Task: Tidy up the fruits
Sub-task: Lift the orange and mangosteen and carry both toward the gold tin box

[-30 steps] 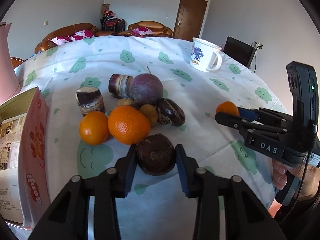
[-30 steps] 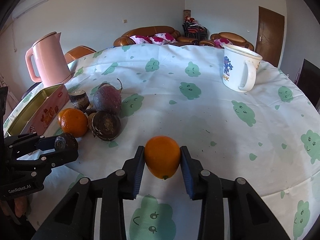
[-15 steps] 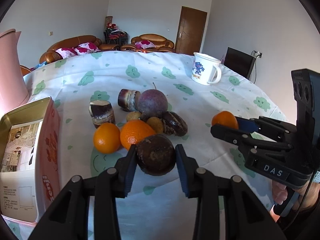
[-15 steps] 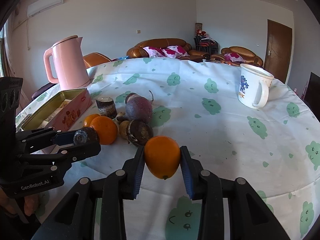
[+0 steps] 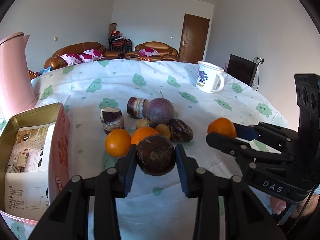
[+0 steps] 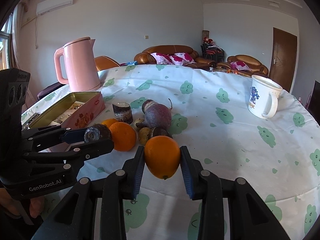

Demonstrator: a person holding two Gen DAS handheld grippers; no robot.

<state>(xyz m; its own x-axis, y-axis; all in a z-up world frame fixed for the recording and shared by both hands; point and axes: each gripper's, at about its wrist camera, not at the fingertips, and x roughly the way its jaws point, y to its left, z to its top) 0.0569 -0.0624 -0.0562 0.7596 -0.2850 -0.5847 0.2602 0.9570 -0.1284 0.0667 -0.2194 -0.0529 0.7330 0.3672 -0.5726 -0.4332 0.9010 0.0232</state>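
- Tin box (image 5: 58,140), lid off, sits at the table's left edge, pink kettle (image 6: 80,66) right behind it.
- Left gripper (image 5: 156,158) is clamped on a dark brown round fruit (image 5: 156,156), held just in front of the fruit pile (image 5: 158,112) mid-table.
- Right gripper (image 6: 162,158) squeezes an orange (image 6: 162,156), right of the pile.
- Mug (image 6: 264,100) stands near the far right edge.
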